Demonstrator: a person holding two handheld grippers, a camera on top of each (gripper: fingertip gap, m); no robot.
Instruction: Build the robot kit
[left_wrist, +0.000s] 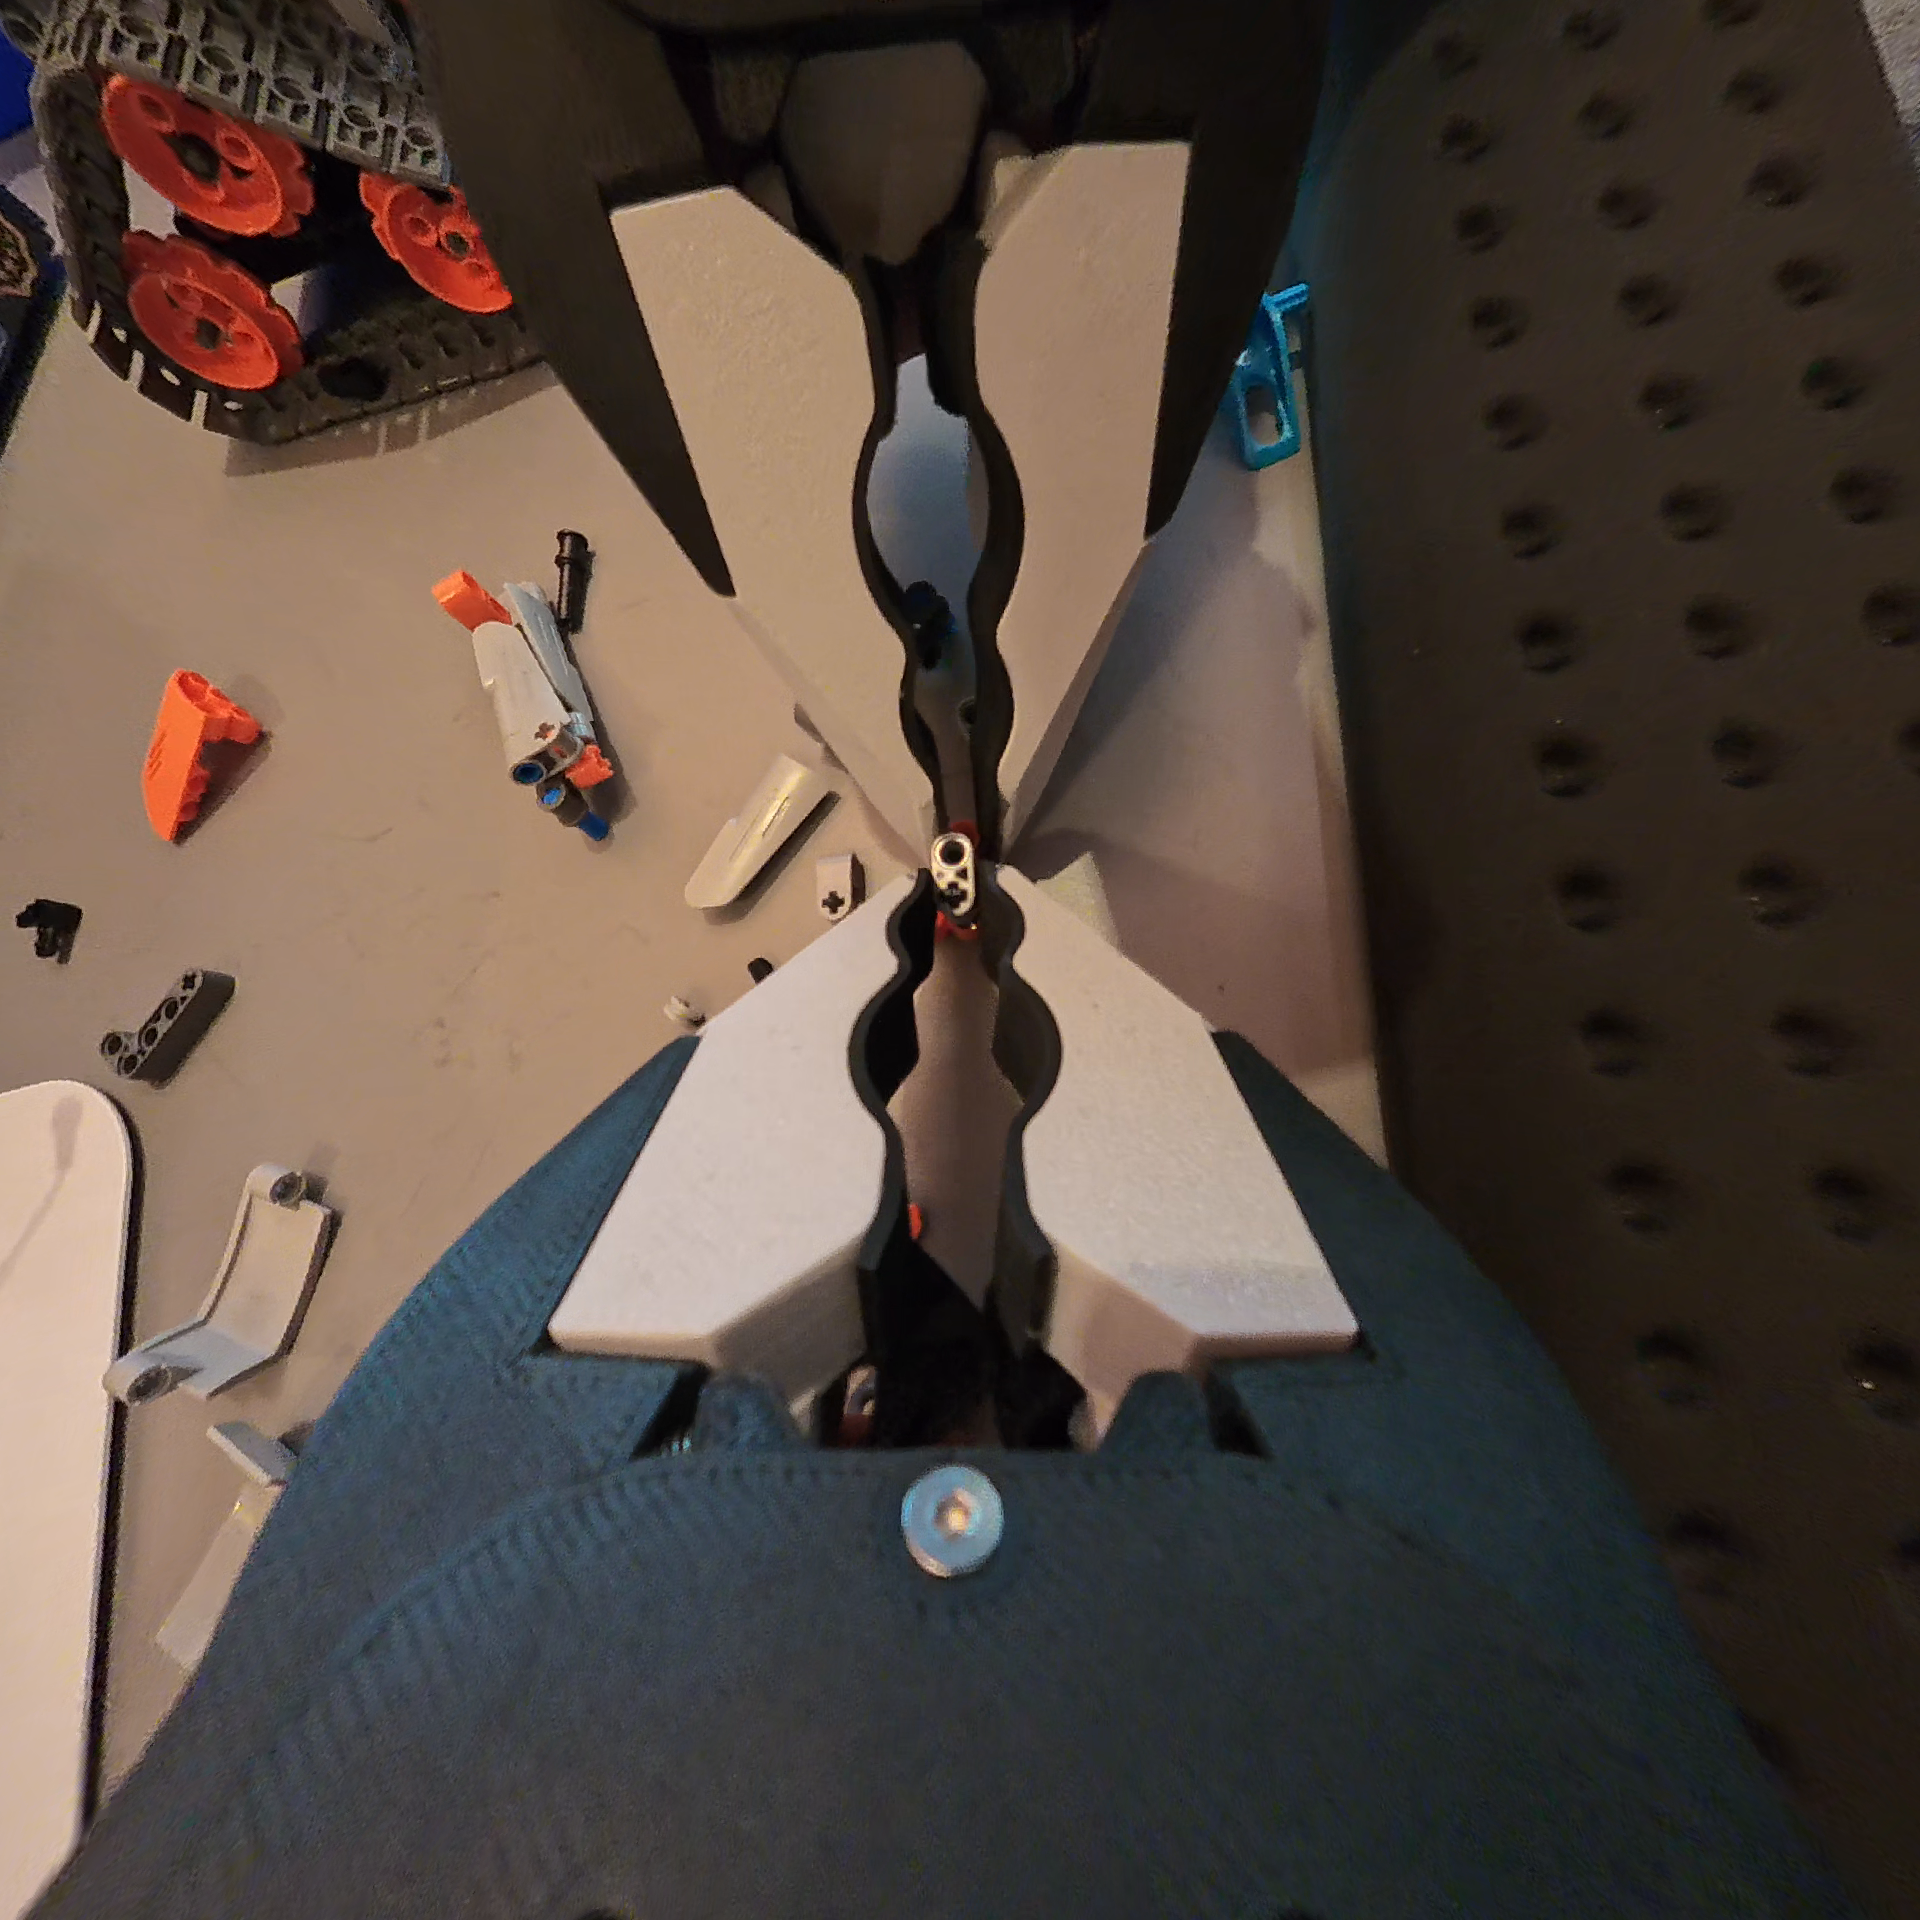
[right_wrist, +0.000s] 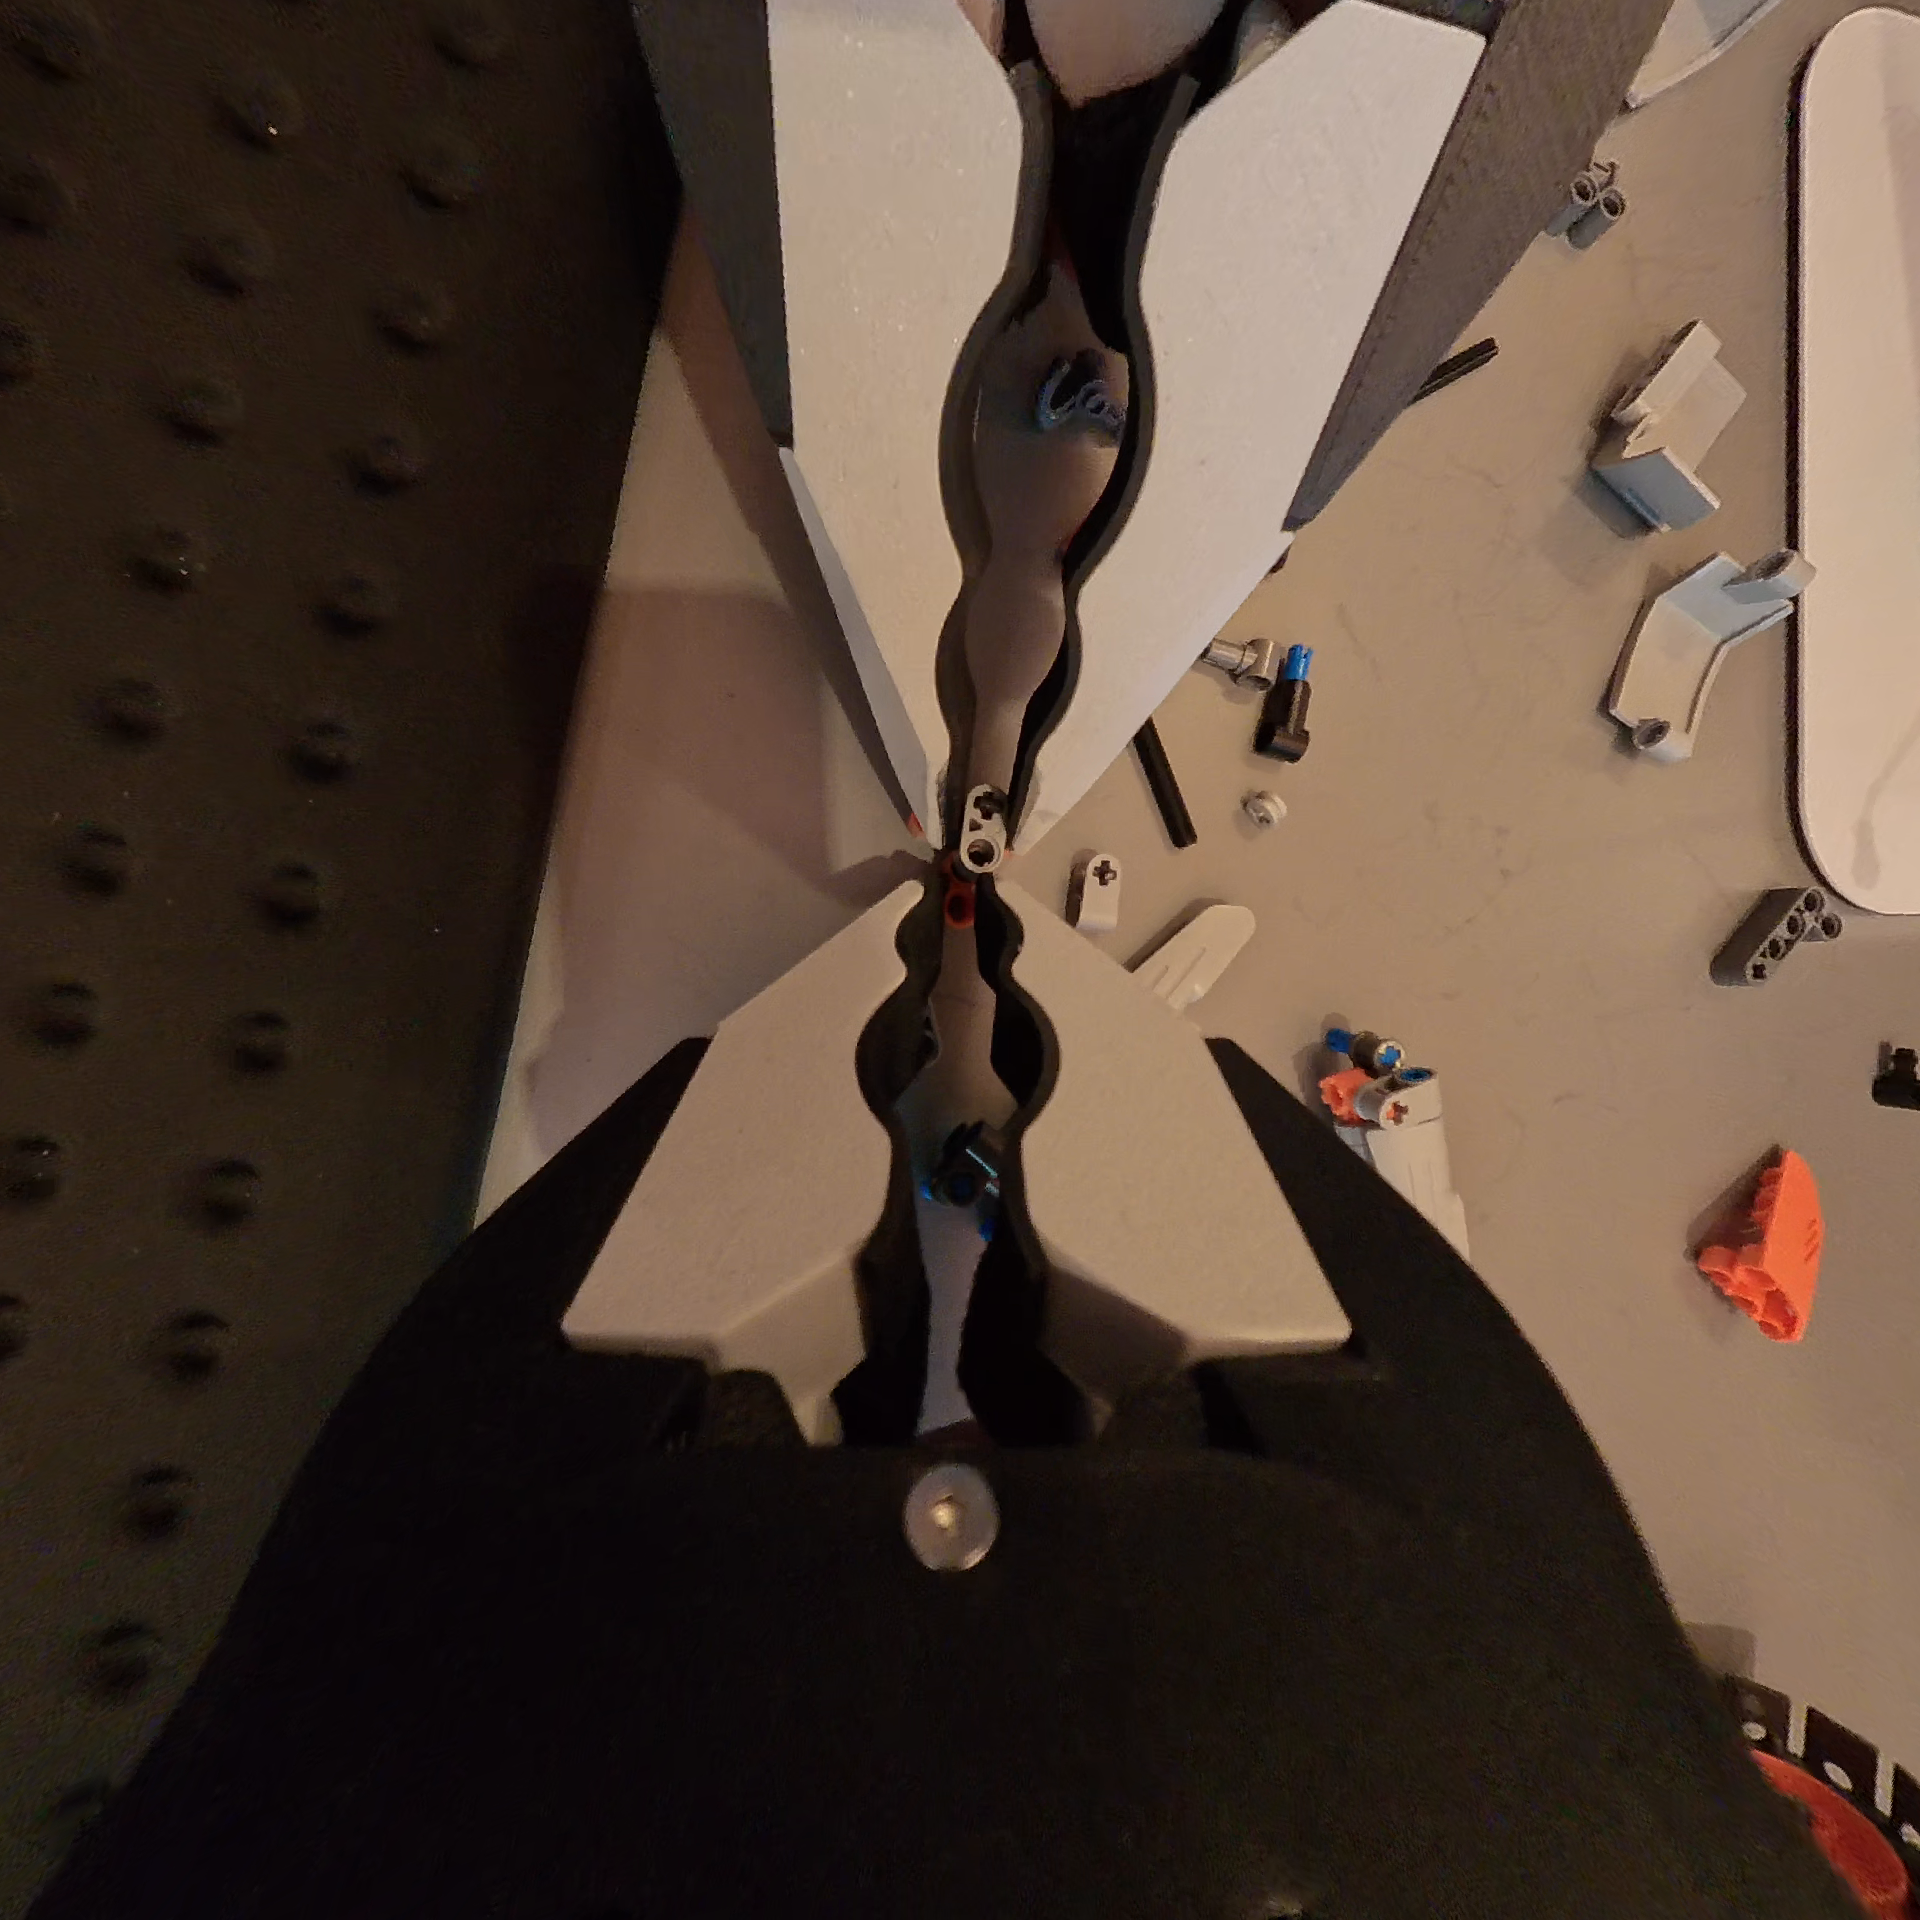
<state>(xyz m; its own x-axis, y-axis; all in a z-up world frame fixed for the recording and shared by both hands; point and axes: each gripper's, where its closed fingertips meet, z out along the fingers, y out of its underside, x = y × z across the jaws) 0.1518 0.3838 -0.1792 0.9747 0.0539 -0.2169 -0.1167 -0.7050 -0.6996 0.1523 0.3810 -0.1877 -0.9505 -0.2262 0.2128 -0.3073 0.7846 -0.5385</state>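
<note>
My two grippers meet tip to tip above a beige table (left_wrist: 416, 935). My left gripper (left_wrist: 957, 902), with a teal body, is shut on a small grey connector with holes (left_wrist: 955, 871). My right gripper (right_wrist: 961, 902), with a black body, is shut on a small red pin (right_wrist: 957, 896). The pin's end touches the grey connector (right_wrist: 984, 826). In the left wrist view the right gripper (left_wrist: 962, 831) comes in from the top. In the right wrist view the left gripper (right_wrist: 979, 821) comes in from the top.
A tracked model with orange wheels (left_wrist: 260, 239) stands on the table. Loose parts lie about: an orange wedge (left_wrist: 197, 753), a white and grey assembly (left_wrist: 530, 686), a black angled beam (left_wrist: 166, 1023), a curved white panel (left_wrist: 260, 1278). A white board (right_wrist: 1860, 468) and a dark dimpled mat (left_wrist: 1662, 727) flank the table. My left and right fingertips are right by each other. The curved white panel (left_wrist: 260, 1278) is about 15 cm from my left fingertips. Seen from the right wrist view (right_wrist: 1672, 671) as well.
</note>
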